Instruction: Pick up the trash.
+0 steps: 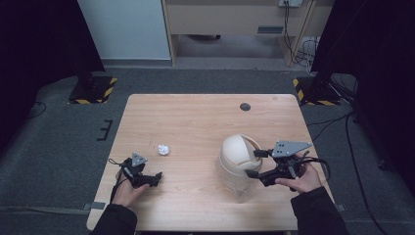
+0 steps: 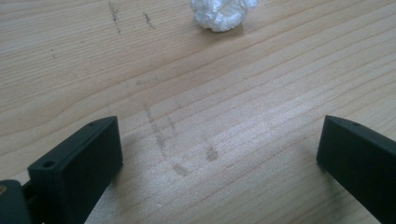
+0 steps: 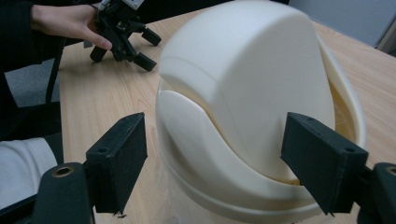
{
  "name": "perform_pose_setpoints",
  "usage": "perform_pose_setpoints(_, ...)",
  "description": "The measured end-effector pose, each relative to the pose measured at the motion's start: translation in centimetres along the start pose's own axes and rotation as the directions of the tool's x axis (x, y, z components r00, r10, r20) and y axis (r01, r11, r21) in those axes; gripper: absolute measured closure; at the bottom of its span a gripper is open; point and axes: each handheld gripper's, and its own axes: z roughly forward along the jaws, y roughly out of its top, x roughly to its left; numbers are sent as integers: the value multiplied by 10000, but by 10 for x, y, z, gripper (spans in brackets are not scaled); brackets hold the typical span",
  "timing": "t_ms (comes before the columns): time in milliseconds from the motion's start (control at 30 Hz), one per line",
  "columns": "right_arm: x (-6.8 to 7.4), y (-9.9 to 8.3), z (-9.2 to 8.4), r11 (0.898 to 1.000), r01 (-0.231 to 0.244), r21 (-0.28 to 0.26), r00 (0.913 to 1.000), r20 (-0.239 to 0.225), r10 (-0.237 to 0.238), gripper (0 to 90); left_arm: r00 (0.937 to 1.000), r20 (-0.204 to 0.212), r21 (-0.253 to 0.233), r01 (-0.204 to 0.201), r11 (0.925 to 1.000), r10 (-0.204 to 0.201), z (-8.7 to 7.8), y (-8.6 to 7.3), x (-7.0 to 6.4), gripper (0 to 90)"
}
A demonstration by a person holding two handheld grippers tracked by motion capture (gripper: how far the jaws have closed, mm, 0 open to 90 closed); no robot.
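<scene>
Setting: a dim room with grey carpet, black curtains at both sides, and pale wooden furniture along the far wall with cables hanging beside it. Yellow-and-black striped stand bases sit on the floor beyond the far corners of the table.

Surface: a light wooden table [image 1: 195, 117], faintly scuffed, with a small dark round disc [image 1: 245, 106] near its far edge.

Item one: a cream plastic bin [image 1: 238, 159] with a domed swing lid, standing upright on the right half of the table toward the near edge. In the right gripper view the lid [image 3: 247, 70] is tilted in its rim, leaving a gap along one side.

Item two: a small ball of crumpled white paper [image 1: 163, 150], lying on the left half of the table, well apart from the bin. In the left gripper view it lies ahead of the jaws, not between them.

Item three: the right gripper [image 1: 253, 163], held in the right hand [image 1: 299, 180] at the bin's right side. Its jaws stand either side of the bin's upper body, closed in as far as the bin allows; actual pad contact is partly hidden by the lid's curve.

Item four: the left gripper [image 1: 157, 178], held in the left hand [image 1: 128, 192] near the near-left corner of the table. Jaws spread wide, nothing between them but bare wood; it points toward the paper ball, which is near.
</scene>
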Motion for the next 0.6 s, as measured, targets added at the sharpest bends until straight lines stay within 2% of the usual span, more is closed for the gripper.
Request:
perform_pose_setpoints(133,-1,-3,4,9998,-208,11,9997,-118,208,224,10000,12,1,-10,10000,10,0,0,0,0)
perform_pose_setpoints(600,-1,-7,14,9989,-443,-137,9982,-402,437,195,10000,8,14,-12,10000,12,0,0,0,0)
